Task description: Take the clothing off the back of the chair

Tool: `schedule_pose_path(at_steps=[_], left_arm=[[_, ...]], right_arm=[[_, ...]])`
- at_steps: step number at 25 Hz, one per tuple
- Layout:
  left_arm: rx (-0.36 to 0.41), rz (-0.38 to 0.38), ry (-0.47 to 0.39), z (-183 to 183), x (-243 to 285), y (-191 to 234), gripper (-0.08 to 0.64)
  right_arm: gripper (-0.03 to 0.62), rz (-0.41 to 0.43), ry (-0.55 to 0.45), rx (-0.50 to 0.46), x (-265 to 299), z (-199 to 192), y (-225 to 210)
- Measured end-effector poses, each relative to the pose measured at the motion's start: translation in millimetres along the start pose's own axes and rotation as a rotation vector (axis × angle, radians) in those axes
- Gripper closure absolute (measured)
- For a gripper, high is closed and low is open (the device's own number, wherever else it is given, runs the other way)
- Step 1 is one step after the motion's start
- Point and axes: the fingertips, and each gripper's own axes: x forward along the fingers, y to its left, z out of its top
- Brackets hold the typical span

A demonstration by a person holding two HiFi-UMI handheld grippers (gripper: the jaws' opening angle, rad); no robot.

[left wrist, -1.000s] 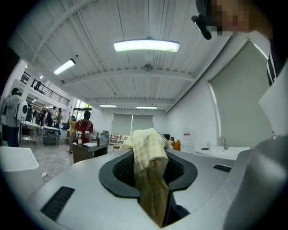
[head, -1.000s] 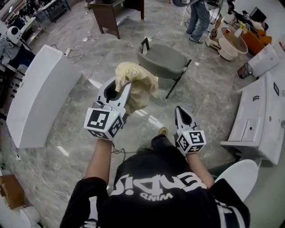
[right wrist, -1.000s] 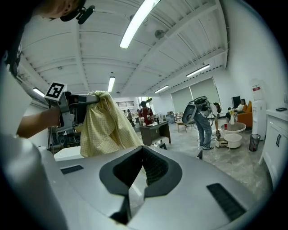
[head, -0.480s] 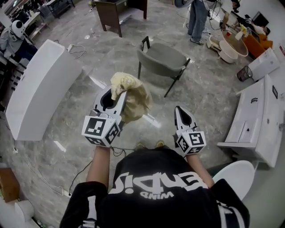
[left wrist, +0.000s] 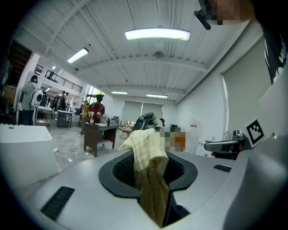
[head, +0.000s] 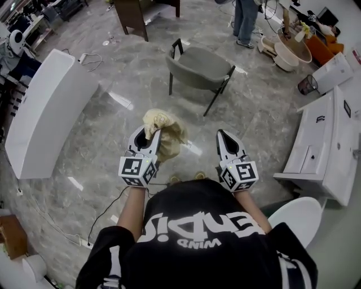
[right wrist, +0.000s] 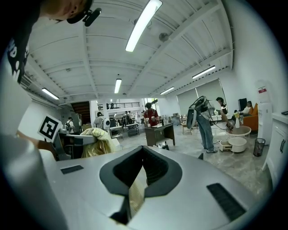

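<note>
A pale yellow piece of clothing (head: 164,131) hangs bunched from my left gripper (head: 151,135), which is shut on it, held low in front of the person's chest. In the left gripper view the cloth (left wrist: 146,152) fills the slot between the jaws of the left gripper (left wrist: 150,173). The grey chair (head: 200,66) stands farther off, its back and seat bare. My right gripper (head: 223,135) is level beside the left, shut with nothing in it. In the right gripper view its jaws (right wrist: 143,166) meet at the tips, and the clothing (right wrist: 96,141) shows at left.
A long white tub (head: 48,115) lies on the left and a white cabinet (head: 324,144) on the right. A brown desk (head: 132,14), a standing person (head: 245,20), a round basin (head: 293,53) and a bin (head: 307,86) are behind the chair. A cable (head: 104,211) runs over the floor.
My left gripper has dropped and drawn back toward the body with the clothing still in it. The chair now lies farther away. The right gripper has barely shifted.
</note>
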Motion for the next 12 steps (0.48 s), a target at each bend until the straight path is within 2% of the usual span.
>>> schedule_pose_path(at_steps=[4,12], left_arm=[[-0.023,-0.005,0.046,-23.3,0.8,-8.5,0.428],[-0.036,-0.01,0.066,-22.8,-2.9,-15.5,0.426]], right_arm=[[0.578,0.01,0.007,0.002,-3.4,-7.8,-0.7],[0.578,0.009,0.015,0.004,-4.7,-14.2,-0.5]])
